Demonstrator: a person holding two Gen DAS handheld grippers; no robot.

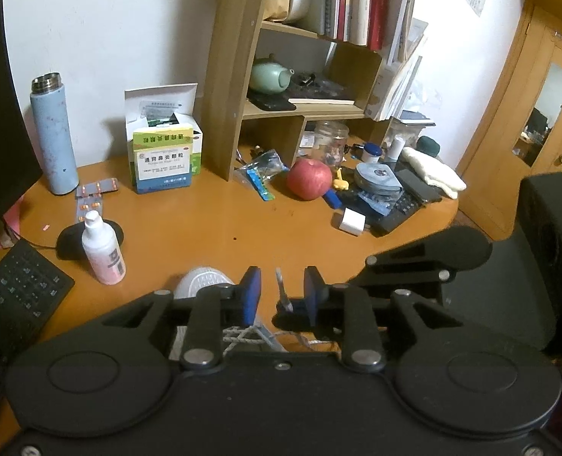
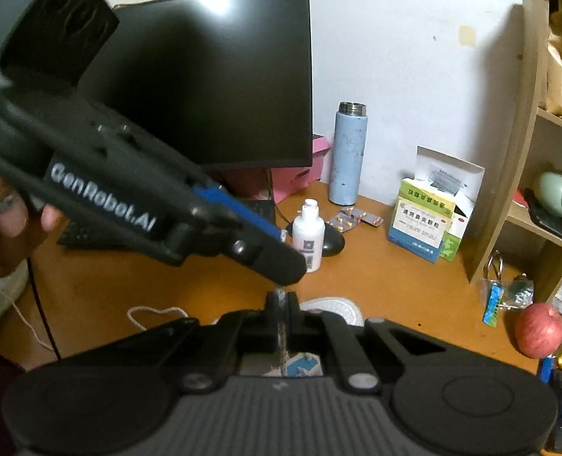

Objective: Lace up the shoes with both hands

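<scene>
Under the left gripper [image 1: 282, 293] in left view sits the shoe [image 1: 201, 281]; pads stand slightly apart around the lace [image 1: 281, 281] tip, which the right gripper [image 1: 285, 306] pinches. Right view: same pinch, jaws pressed together. Likely mid-handover; next, draw the lace clear and aim for an eyelet.

Left gripper [image 1: 281, 293] slightly parted, right gripper [image 2: 281, 299] clamped shut

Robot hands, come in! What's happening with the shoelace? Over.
Right gripper shut on lace. Left gripper open, lace end loose between its jaws. Shoe just below; bottle close beyond it.
</scene>
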